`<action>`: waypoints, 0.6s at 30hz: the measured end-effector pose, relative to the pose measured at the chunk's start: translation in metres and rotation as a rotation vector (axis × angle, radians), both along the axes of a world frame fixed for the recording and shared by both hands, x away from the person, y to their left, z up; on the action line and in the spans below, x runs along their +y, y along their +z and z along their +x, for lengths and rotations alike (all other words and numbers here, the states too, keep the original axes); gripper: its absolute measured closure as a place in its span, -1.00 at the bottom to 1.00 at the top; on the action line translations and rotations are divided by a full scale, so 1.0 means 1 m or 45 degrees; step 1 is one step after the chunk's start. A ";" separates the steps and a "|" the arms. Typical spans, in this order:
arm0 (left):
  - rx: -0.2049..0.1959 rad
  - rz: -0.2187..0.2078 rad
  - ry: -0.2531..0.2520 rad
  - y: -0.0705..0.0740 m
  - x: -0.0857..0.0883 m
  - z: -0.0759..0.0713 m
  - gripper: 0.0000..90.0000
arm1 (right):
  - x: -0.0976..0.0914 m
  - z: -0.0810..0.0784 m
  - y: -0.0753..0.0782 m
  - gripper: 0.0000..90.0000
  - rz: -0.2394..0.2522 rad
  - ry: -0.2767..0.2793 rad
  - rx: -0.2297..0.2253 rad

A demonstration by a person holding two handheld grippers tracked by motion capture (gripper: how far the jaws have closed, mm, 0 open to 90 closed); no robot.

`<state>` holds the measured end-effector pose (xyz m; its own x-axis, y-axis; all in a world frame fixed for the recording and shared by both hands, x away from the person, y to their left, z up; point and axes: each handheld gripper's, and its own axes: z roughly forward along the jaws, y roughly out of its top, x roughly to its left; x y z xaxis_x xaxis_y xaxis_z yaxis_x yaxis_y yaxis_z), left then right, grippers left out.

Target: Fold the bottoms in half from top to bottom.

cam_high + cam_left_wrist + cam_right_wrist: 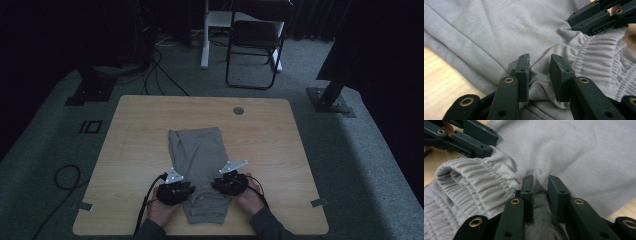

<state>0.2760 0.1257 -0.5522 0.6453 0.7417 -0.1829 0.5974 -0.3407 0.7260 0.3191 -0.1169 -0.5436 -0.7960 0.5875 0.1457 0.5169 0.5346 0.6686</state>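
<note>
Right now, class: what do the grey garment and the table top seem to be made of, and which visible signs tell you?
Grey garment: seemingly soft knitted fabric, perhaps cotton jersey; matt, with fine diagonal ribs, loose folds and a gathered elastic waistband. Table top: wood or wood-look laminate; pale, smooth, with straight grain lines. Which one is unclear.

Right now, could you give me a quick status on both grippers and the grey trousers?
Left gripper and right gripper at the waistband, cloth bunched between their jaws. Grey trousers lie folded on the table. Nothing in the way.
</note>
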 end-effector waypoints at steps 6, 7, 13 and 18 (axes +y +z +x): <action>0.010 -0.004 -0.017 0.000 -0.001 -0.013 0.54 | 0.005 -0.013 0.002 0.65 -0.023 0.062 0.017; -0.018 0.007 -0.019 0.001 -0.001 -0.015 0.54 | 0.005 -0.014 0.003 0.61 -0.027 0.070 0.007; -0.122 -0.007 0.049 0.012 0.007 -0.008 0.44 | 0.005 0.011 0.010 0.32 -0.037 -0.041 -0.125; -0.185 -0.016 0.156 0.022 0.022 0.014 0.42 | 0.015 0.050 0.013 0.26 -0.052 -0.142 -0.177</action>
